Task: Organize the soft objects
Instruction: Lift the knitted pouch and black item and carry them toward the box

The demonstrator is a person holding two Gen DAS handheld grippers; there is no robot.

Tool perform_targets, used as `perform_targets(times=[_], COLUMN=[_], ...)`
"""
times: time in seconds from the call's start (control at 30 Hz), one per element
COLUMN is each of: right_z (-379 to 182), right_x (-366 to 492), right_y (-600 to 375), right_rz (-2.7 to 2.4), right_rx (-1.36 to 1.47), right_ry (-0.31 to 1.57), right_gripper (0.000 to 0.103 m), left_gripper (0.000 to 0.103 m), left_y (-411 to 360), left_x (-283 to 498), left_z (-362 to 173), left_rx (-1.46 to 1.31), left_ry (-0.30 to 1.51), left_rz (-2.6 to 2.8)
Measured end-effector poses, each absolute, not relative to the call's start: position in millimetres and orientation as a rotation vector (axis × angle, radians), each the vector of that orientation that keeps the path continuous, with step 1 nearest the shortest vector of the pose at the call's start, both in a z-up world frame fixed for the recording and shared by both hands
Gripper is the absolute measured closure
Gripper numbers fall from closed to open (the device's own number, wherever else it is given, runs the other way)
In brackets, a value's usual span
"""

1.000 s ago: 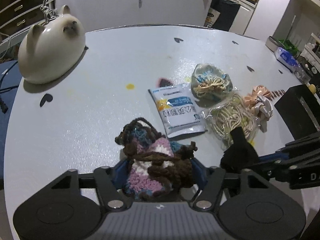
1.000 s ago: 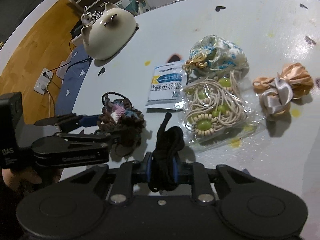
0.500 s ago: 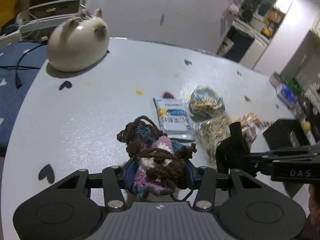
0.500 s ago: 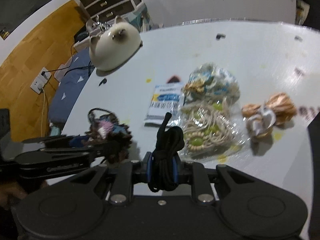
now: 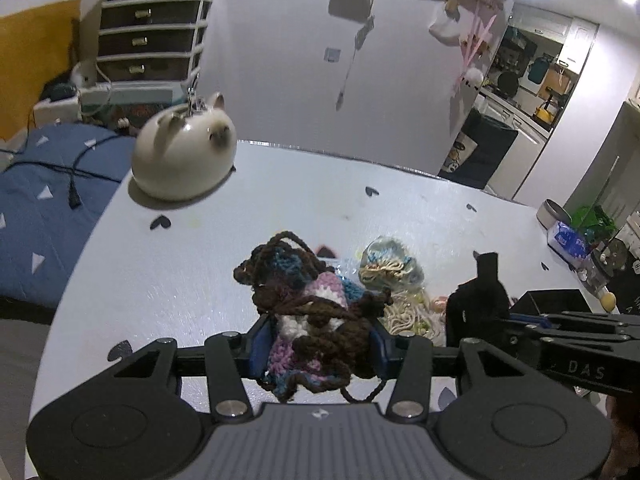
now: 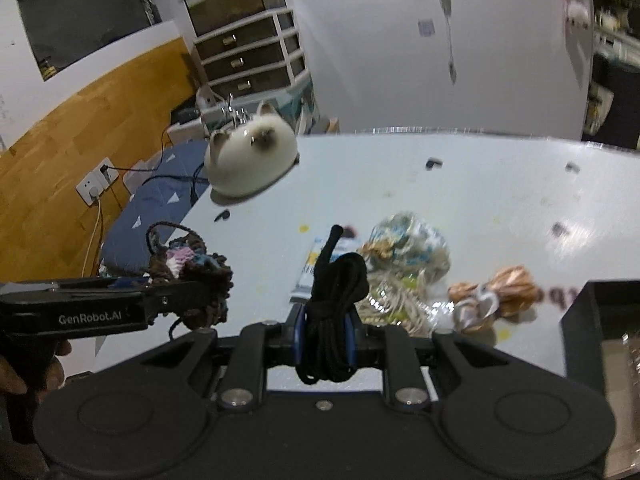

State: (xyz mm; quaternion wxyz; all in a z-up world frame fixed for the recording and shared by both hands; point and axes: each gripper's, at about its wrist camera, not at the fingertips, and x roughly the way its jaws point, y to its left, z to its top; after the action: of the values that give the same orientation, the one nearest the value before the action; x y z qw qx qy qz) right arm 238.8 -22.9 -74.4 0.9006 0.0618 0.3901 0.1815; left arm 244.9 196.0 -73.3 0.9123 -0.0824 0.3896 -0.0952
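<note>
My left gripper (image 5: 316,344) is shut on a crocheted pouch (image 5: 312,304) of brown, pink, white and blue yarn, held above the white table (image 5: 192,280). My right gripper (image 6: 326,330) is shut on a bundle of black cord (image 6: 334,300), also lifted off the table. Each gripper shows in the other's view: the left one with the pouch (image 6: 188,276) at the left, the right one with the cord (image 5: 480,304) at the right. On the table lie a blue-and-gold fabric pouch (image 6: 408,248), a clear bag of beige cord (image 6: 396,300) and a peach satin scrunchie (image 6: 496,296).
A cream cat-shaped ceramic lamp (image 5: 184,156) stands at the table's far left corner. A white-and-blue packet (image 6: 316,264) lies behind the black cord. A black open box (image 6: 600,332) sits at the table's right. A blue mattress (image 5: 36,216) lies beyond the left edge.
Both grippers have risen off the table with their loads and tilted up, so more of the room shows. The left jaws closed tighter on the crocheted pouch.
</note>
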Motion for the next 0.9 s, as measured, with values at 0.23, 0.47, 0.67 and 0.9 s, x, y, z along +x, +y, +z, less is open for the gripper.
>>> perform_targets(times=[0.23,0.47,0.67,0.9], right_z=[-56.2,-47.1,-40.8,-40.4], right_x=[218.1,201.4,196.9,195.1], right_y=[-45.9,-82.9,-126.1,-188.4], right_rz=[0.372,0.389,0.381,0.347], right_rx=[0.119,0.131,0.126,0.151], right_ry=[0.726,0.679,0.673,0.673], right_gripper=[0.082,0.082,0.082,0.082], left_gripper=[0.054,0.054,0.054,0.054], left_y=[176.0,142.3,95.7,34.6], left_x=[225.4,213.1,211.9,215.7], left_z=[-55.8,-47.1,-41.6,-39.1], left_rx=[-0.148,-0.160,-0.171,-0.166], left_ry=[0.753,0.723,0.719,0.715], left_rz=[-0.162,-0.150,-0.171,-0.224])
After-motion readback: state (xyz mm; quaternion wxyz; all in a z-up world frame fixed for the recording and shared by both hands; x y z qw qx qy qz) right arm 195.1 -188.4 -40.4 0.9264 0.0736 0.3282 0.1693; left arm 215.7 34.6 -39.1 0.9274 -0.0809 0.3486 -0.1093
